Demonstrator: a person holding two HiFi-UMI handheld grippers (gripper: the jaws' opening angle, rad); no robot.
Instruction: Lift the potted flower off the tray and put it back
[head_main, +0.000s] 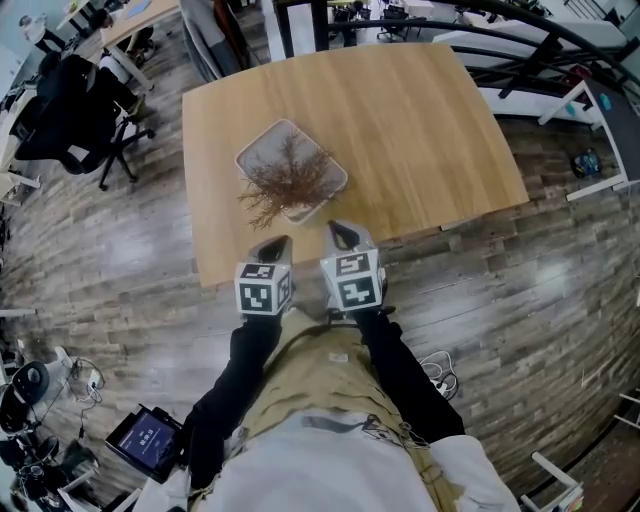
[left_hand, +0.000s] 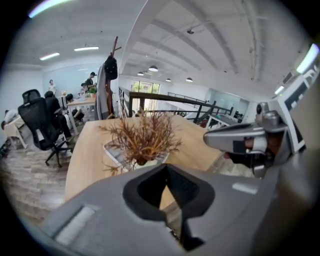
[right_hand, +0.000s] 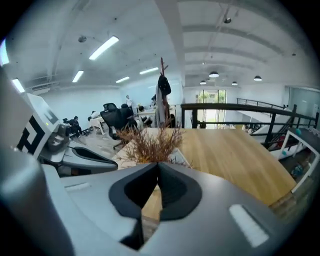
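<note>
A dry brown potted flower (head_main: 288, 178) in a white pot stands on a pale square tray (head_main: 262, 140), near the front left of the wooden table (head_main: 430, 130). Both grippers hover side by side just in front of the table's near edge, short of the tray. My left gripper (head_main: 272, 245) has its jaws closed tip to tip with nothing between them. My right gripper (head_main: 343, 235) is likewise shut and empty. In the left gripper view the flower (left_hand: 142, 137) lies straight ahead, beyond the jaw tips (left_hand: 167, 167). The right gripper view shows the flower (right_hand: 152, 142) just past its closed tips (right_hand: 158, 165).
A black office chair (head_main: 75, 120) stands left of the table. More desks and a dark railing (head_main: 540, 40) lie behind. A small screen device (head_main: 145, 440) and cables sit on the wooden floor at lower left. The person stands at the table's near edge.
</note>
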